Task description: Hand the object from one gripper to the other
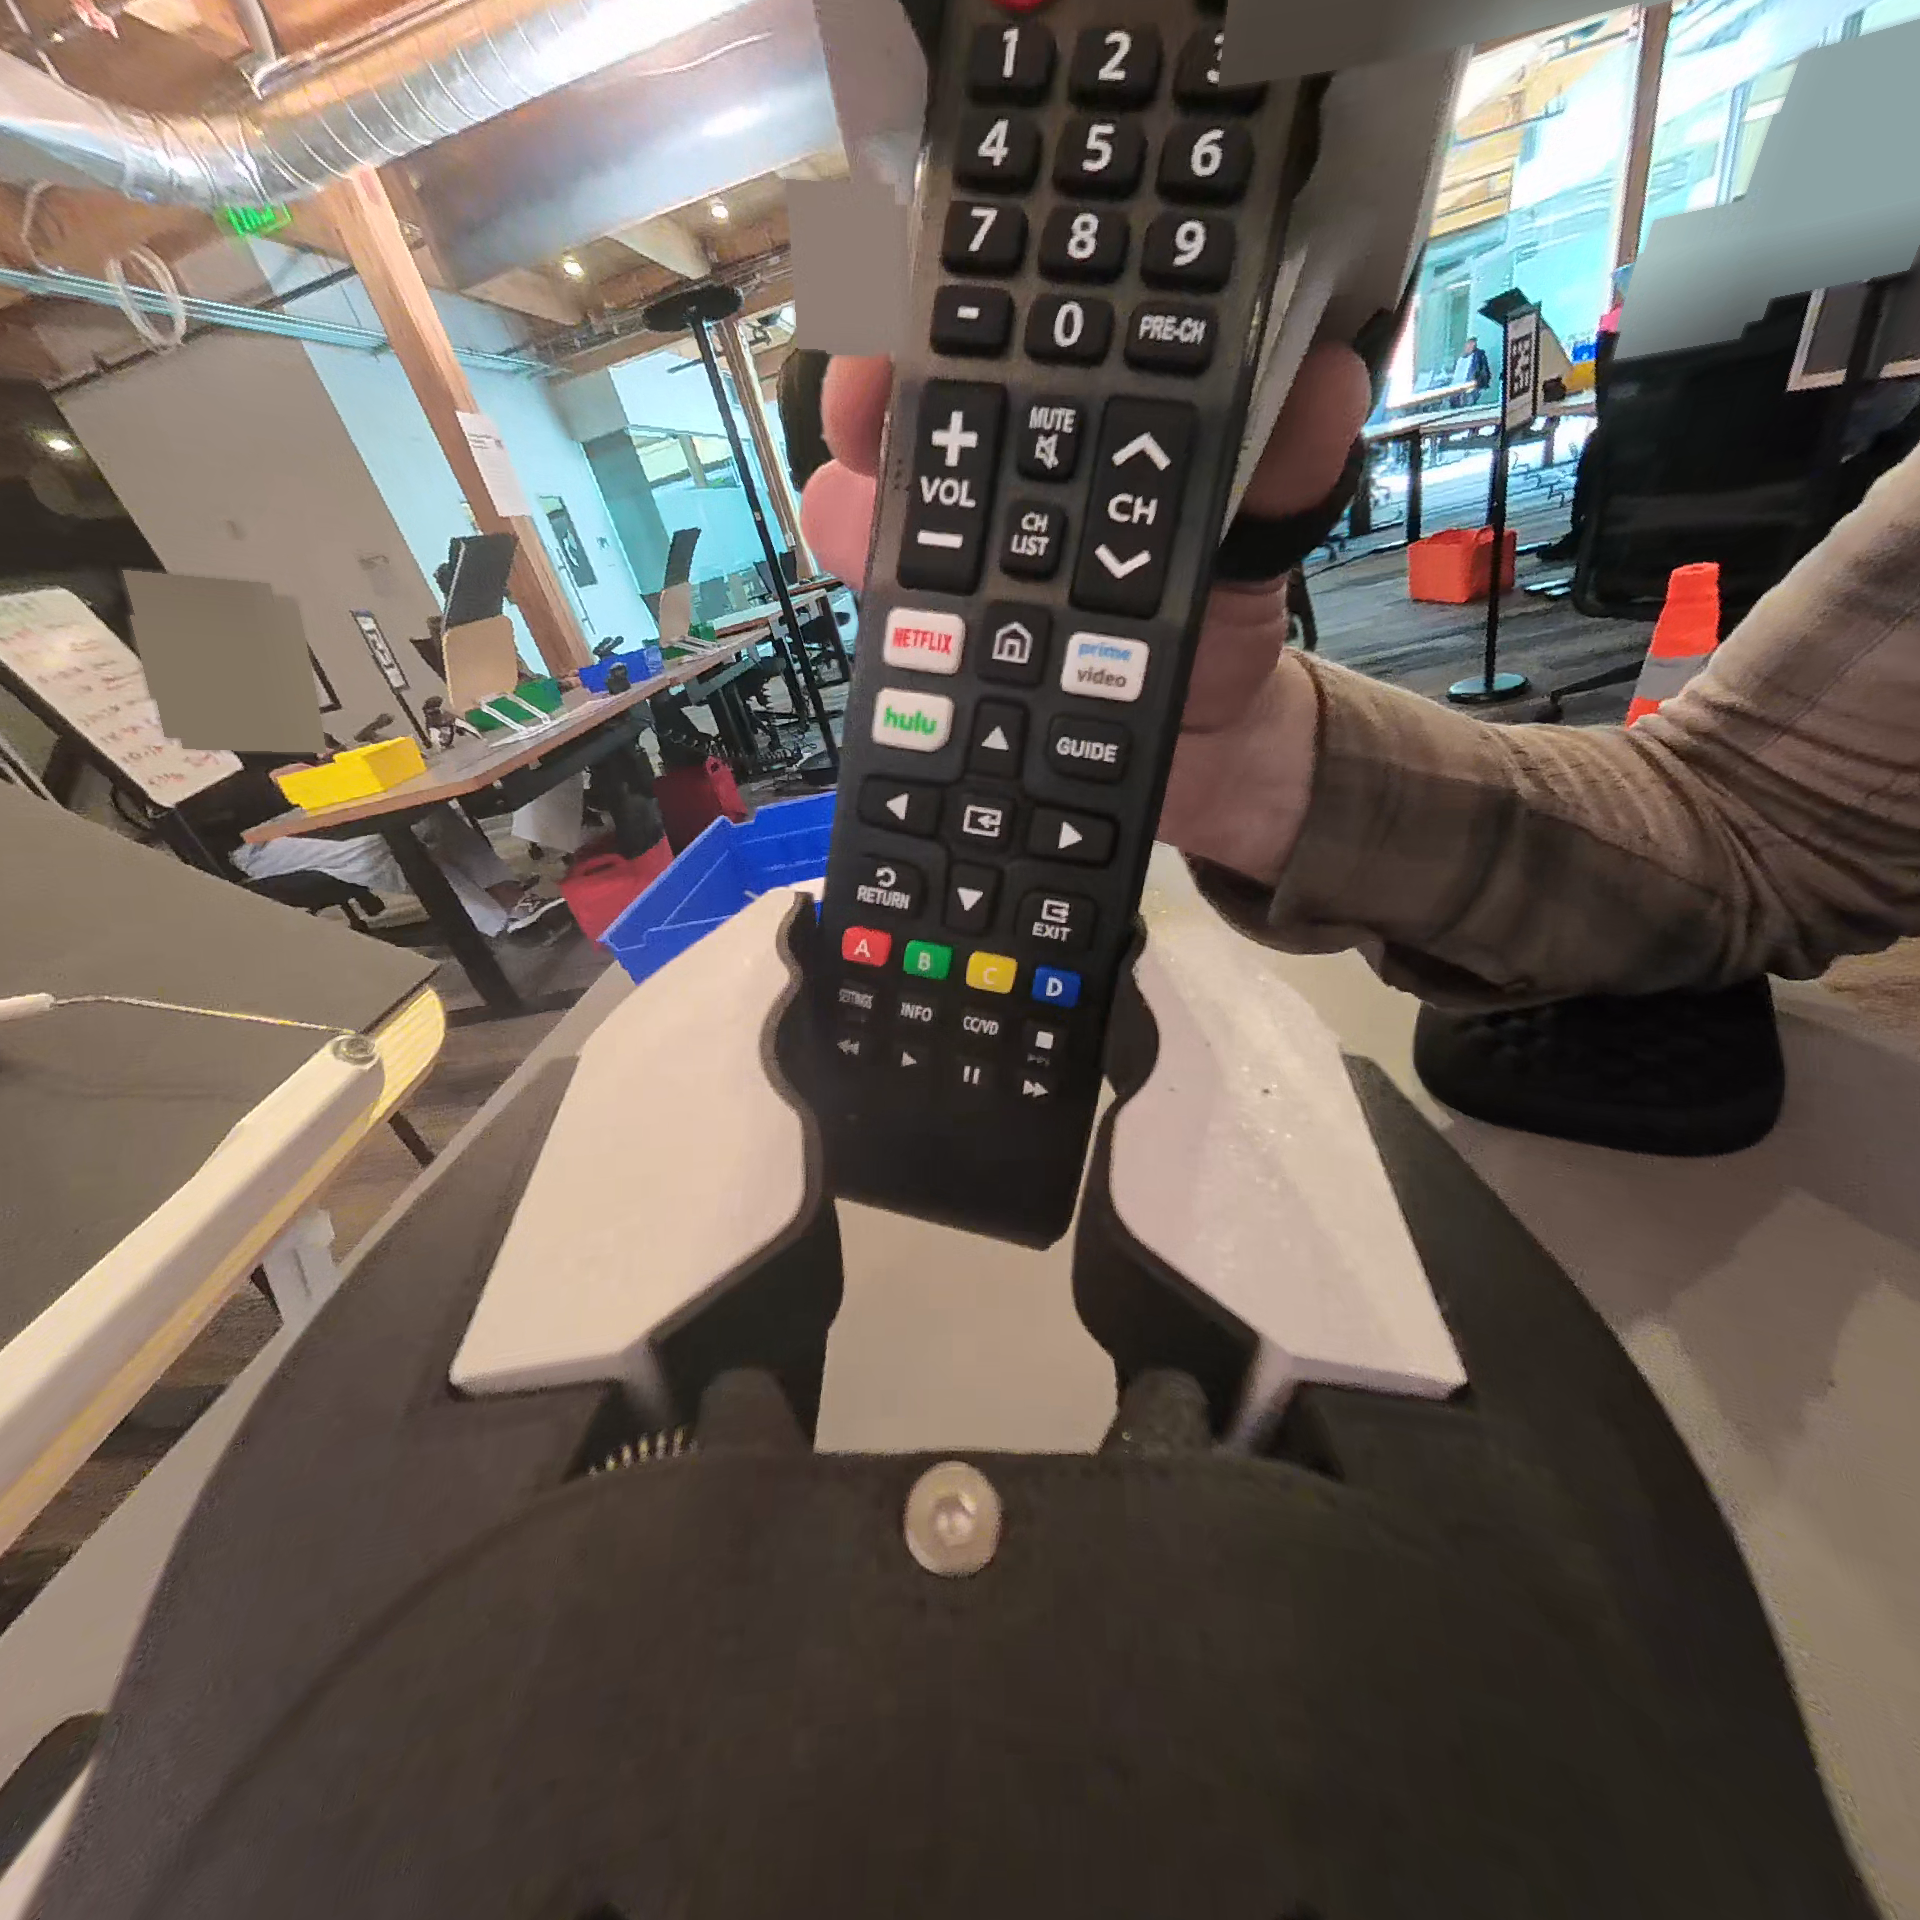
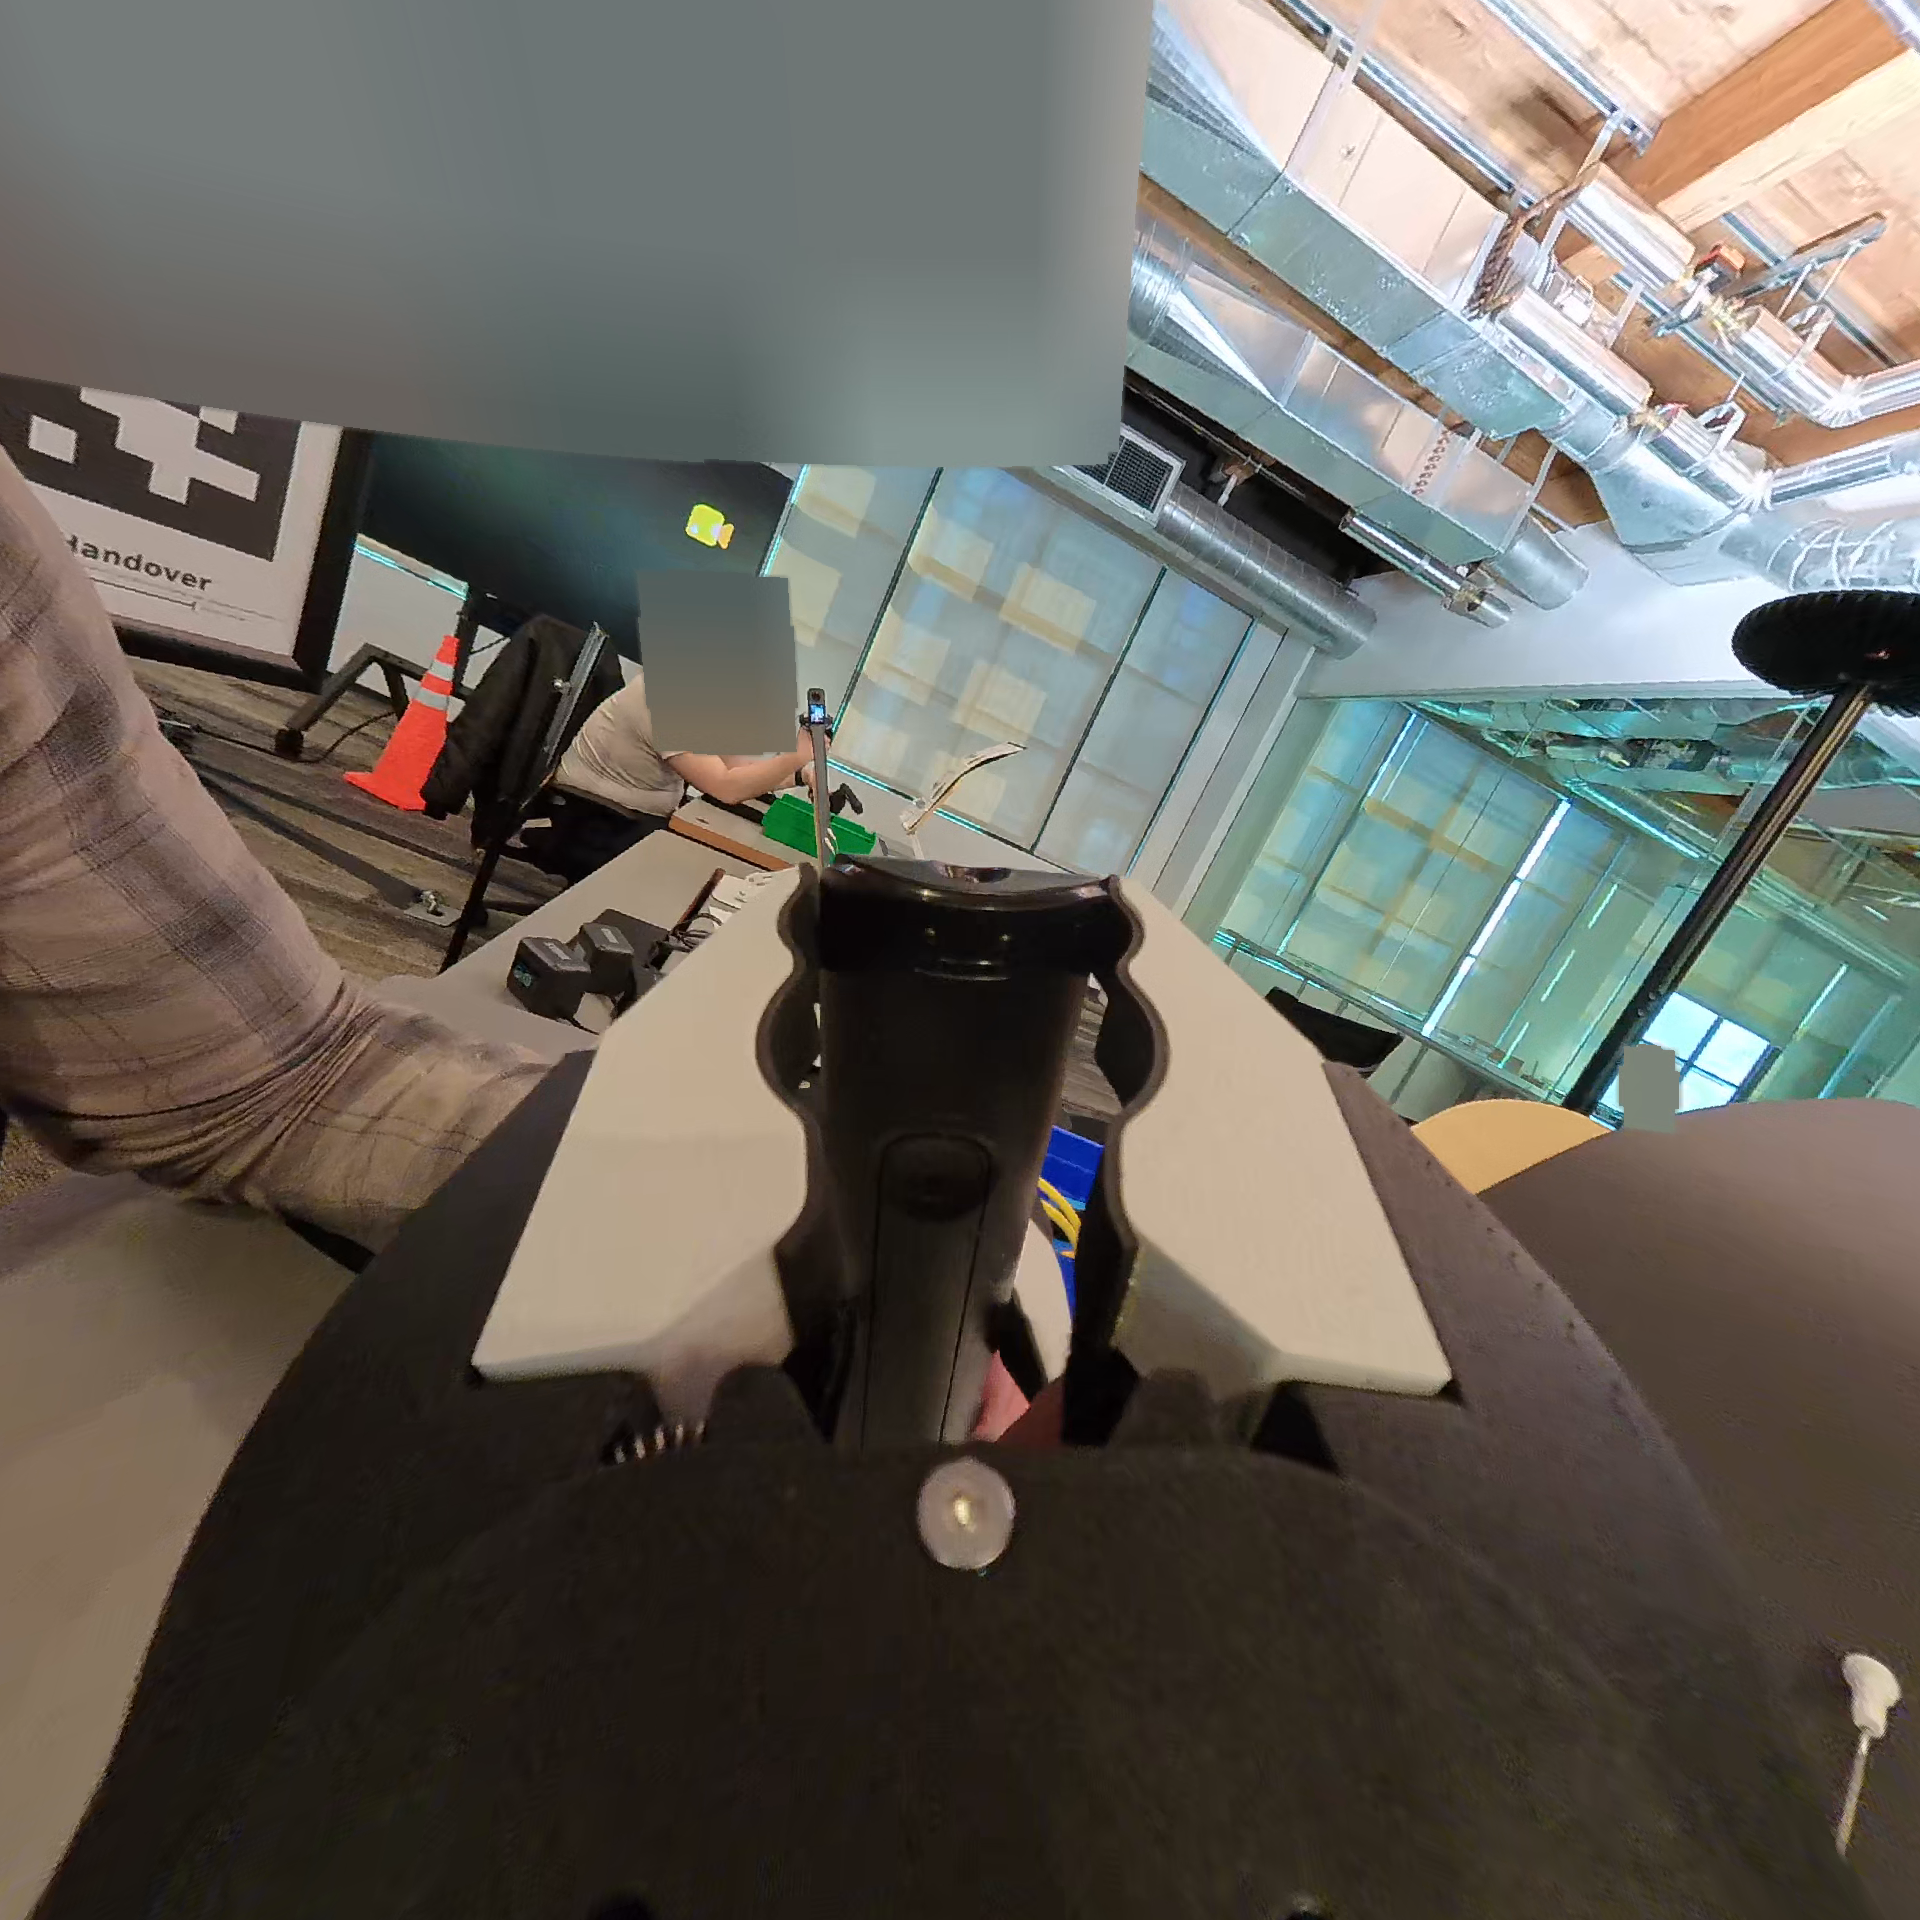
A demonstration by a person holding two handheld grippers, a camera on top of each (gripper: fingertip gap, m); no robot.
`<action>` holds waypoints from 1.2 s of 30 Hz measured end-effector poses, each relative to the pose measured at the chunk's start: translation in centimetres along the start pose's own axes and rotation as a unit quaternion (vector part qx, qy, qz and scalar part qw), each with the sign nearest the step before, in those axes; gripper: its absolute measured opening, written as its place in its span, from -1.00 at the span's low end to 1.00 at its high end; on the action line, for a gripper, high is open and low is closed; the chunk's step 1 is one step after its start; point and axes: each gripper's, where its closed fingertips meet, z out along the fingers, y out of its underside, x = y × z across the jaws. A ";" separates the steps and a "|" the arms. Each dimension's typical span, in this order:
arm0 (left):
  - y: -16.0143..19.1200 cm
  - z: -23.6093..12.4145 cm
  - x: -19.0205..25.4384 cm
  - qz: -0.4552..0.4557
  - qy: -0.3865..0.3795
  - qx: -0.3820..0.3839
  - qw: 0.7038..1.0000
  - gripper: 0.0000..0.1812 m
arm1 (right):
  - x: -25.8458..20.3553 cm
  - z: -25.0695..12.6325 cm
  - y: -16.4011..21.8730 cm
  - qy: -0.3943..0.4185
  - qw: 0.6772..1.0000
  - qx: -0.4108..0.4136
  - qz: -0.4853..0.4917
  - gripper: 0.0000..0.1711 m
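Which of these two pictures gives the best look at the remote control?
The left wrist view: the remote control faces the camera, its button side fully visible. The right wrist view shows only its plain black back, foreshortened between the gripper's fingers.

Black button-faced remote (image 1: 1023, 644), upright between both hand-held grippers' fingers.

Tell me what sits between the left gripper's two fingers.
The lower end of the black remote control, button face toward the camera, sits between the left gripper fingers, in the left wrist view.
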 end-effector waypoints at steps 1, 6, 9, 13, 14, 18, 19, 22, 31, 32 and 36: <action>-0.1 0.0 -0.1 0.003 -0.004 0.003 1.000 -0.42 | 0.0 0.0 -0.1 0.000 1.000 0.002 0.000 -0.41; 0.8 0.2 -0.9 0.028 -0.036 -0.046 0.998 -0.28 | 0.1 -0.1 -0.1 0.001 1.000 -0.003 -0.004 -0.41; 1.4 0.0 -1.3 0.065 -0.057 -0.080 0.993 -0.35 | 0.2 -0.1 0.0 0.005 1.000 -0.009 -0.013 -0.41; 2.0 -0.1 -0.7 0.093 -0.048 -0.123 0.987 -0.44 | 0.0 -0.1 0.1 -0.002 1.000 -0.012 -0.010 -0.41; 2.1 -0.1 -0.6 0.094 -0.045 -0.133 0.986 -0.44 | -0.1 -0.1 0.1 -0.005 1.000 -0.013 -0.009 -0.41; 2.6 -0.2 0.4 0.084 -0.012 -0.148 0.985 -0.41 | -1.0 0.1 0.1 -0.031 0.999 -0.011 -0.002 -0.41; 2.9 -0.1 0.6 0.077 -0.004 -0.156 0.985 -0.30 | -1.2 0.1 0.0 -0.036 0.999 -0.007 0.000 -0.41; 3.8 0.2 1.1 0.080 0.007 -0.171 0.982 -0.29 | -1.6 0.2 -0.1 -0.046 0.999 -0.005 0.003 -0.41; 3.9 0.1 1.0 0.095 -0.002 -0.180 0.979 -0.34 | -1.7 -0.1 0.0 -0.056 0.998 -0.012 0.003 -0.41; 3.8 0.1 0.9 0.100 -0.005 -0.179 0.979 -0.34 | -1.7 -0.2 0.0 -0.057 0.998 -0.012 0.001 -0.41; 3.5 -0.3 0.4 0.113 -0.017 -0.185 0.976 -0.35 | -1.4 -0.6 -0.1 -0.055 0.998 -0.016 -0.004 -0.41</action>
